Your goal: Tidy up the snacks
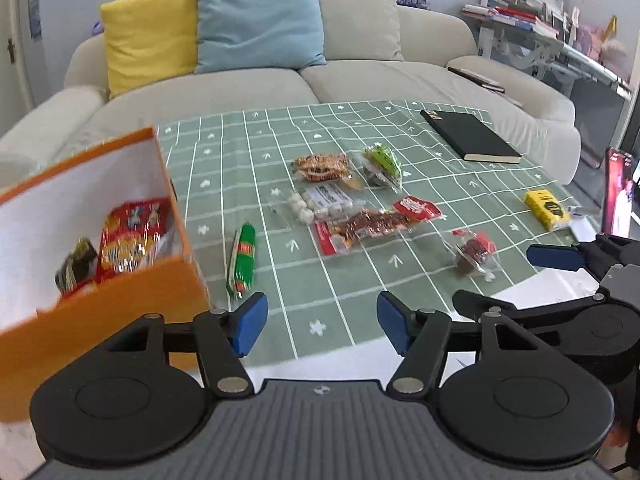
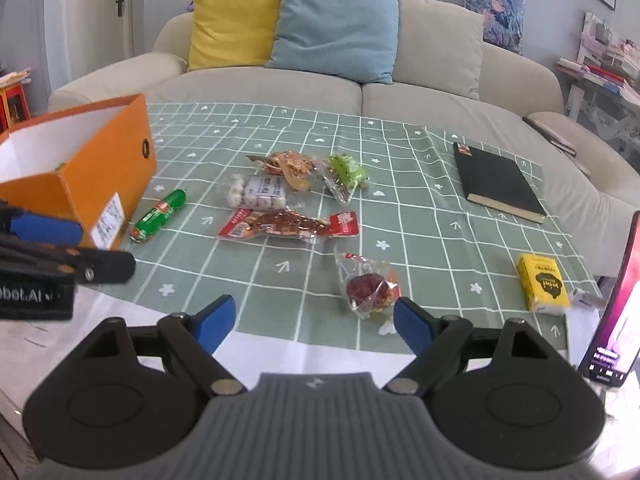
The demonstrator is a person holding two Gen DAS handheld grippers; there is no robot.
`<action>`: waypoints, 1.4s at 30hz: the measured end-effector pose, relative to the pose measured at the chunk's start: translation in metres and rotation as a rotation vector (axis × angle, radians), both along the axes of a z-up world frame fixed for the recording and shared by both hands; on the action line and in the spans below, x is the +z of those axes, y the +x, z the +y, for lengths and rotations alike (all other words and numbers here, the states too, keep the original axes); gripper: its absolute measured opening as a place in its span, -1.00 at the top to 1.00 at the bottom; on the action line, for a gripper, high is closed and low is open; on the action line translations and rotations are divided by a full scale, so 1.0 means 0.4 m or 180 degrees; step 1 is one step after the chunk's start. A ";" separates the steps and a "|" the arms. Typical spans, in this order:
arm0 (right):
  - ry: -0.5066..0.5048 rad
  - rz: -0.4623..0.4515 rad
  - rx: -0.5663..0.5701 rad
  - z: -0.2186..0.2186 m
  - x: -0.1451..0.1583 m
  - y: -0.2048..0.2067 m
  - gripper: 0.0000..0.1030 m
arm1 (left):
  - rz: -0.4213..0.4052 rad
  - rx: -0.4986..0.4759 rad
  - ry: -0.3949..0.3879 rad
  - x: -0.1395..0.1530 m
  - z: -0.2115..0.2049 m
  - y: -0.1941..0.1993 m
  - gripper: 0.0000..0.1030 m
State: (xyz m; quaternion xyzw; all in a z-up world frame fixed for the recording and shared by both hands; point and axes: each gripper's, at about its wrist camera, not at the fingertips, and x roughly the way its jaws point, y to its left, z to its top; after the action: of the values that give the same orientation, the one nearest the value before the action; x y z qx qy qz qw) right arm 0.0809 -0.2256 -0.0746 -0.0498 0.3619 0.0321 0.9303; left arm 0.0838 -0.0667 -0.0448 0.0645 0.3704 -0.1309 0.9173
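Note:
An orange box [image 1: 120,304] [image 2: 100,168] stands at the table's left, holding a red snack bag [image 1: 128,236] and a dark packet [image 1: 76,268]. Loose snacks lie on the green checked cloth [image 2: 420,216]: a green sausage stick [image 1: 242,260] [image 2: 158,216], a long red meat pack [image 1: 372,226] [image 2: 288,224], a white-ball pack [image 1: 320,200] [image 2: 258,192], an orange pack [image 1: 320,166] [image 2: 290,164], a green pack [image 1: 382,164] [image 2: 346,172] and a small red packet [image 1: 474,250] [image 2: 370,288]. My left gripper [image 1: 320,326] is open and empty near the front edge. My right gripper [image 2: 314,324] is open and empty, just before the small red packet.
A black book [image 1: 470,136] [image 2: 498,182] lies at the back right. A yellow tissue pack [image 1: 546,210] [image 2: 542,288] sits at the right edge. A phone [image 2: 616,304] stands at the right. A sofa with yellow and blue cushions [image 2: 336,24] is behind the table.

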 end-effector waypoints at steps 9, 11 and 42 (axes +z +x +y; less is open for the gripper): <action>0.0019 0.0079 -0.0056 -0.039 -0.029 0.078 -0.62 | 0.0163 0.0165 0.1081 -0.032 -0.119 0.151 -0.14; 0.0033 0.0070 -0.0057 -0.045 -0.034 0.092 -0.61 | 0.0221 0.0262 0.1290 -0.056 -0.132 0.189 -0.13; 0.0053 0.0198 0.0024 -0.077 -0.124 0.141 0.01 | 0.0741 0.0319 0.0921 -0.133 -0.104 0.248 0.53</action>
State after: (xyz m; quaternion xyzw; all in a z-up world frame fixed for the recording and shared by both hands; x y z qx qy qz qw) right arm 0.1372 -0.2565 -0.1243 -0.0424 0.3902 0.0403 0.9189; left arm 0.1829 -0.1084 -0.0981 0.1616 0.4917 -0.0370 0.8548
